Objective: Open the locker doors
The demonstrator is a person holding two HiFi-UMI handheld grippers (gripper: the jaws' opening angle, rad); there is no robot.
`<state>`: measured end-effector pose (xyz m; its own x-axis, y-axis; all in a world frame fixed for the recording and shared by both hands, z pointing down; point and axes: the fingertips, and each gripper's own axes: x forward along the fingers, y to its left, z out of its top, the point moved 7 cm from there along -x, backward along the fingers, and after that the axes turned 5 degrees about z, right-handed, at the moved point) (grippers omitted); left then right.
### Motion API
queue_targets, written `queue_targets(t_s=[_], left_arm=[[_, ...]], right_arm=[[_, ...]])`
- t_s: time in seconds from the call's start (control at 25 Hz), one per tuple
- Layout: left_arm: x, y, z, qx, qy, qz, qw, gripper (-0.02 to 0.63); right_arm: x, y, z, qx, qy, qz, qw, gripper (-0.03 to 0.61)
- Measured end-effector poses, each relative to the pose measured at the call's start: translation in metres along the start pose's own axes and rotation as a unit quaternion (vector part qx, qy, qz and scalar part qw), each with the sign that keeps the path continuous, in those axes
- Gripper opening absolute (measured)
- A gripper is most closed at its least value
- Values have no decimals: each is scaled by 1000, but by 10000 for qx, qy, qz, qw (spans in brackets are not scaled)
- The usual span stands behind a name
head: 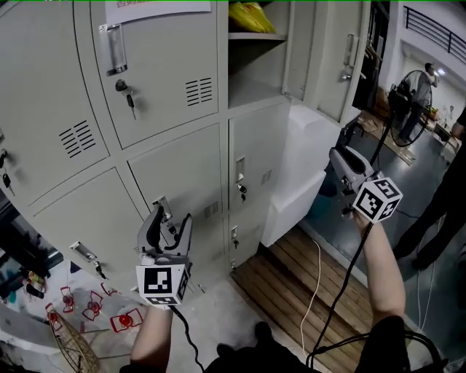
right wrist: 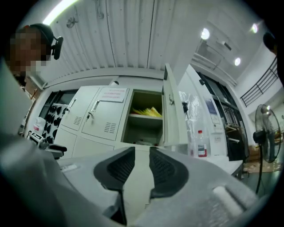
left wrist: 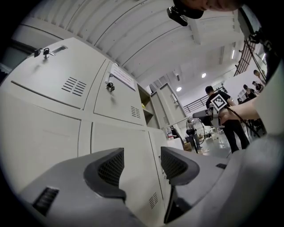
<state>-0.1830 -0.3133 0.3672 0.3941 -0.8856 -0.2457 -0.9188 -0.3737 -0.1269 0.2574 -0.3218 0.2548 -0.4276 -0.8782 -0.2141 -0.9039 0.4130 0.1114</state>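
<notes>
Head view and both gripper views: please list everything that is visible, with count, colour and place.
lockers: one bank, grey, ahead and left.
upper open door: one, grey, top right.
lower open door: one, pale, below it.
yellow item: one, yellow, on the top-right shelf.
fan: one, black, right floor.
bottle: one, clear, red cap, right of lockers.
red items: several, red, bottom left.
cable: one, white, on wooden boards.
left gripper: one, grey, fingers apart, empty, near lower lockers.
right gripper: one, grey, fingers apart, empty, near lower open door.
</notes>
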Motion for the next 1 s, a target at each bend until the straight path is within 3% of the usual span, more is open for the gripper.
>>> queue_targets(t_s=[0.48,0.8,1.0], left_arm=[[-47,26,-12,122,444,1032,9936,256],[-69,27,-22,89,763,1815,9804,256],[-76,18,-25,-5,1013,2118,9720,256]], right_arm=[[104,56,-126,26,652,1144,9913,103],[163,82,-205,-119,1122,1807,9770,120],[190,81,-229,87,1134,1922,9747,140]])
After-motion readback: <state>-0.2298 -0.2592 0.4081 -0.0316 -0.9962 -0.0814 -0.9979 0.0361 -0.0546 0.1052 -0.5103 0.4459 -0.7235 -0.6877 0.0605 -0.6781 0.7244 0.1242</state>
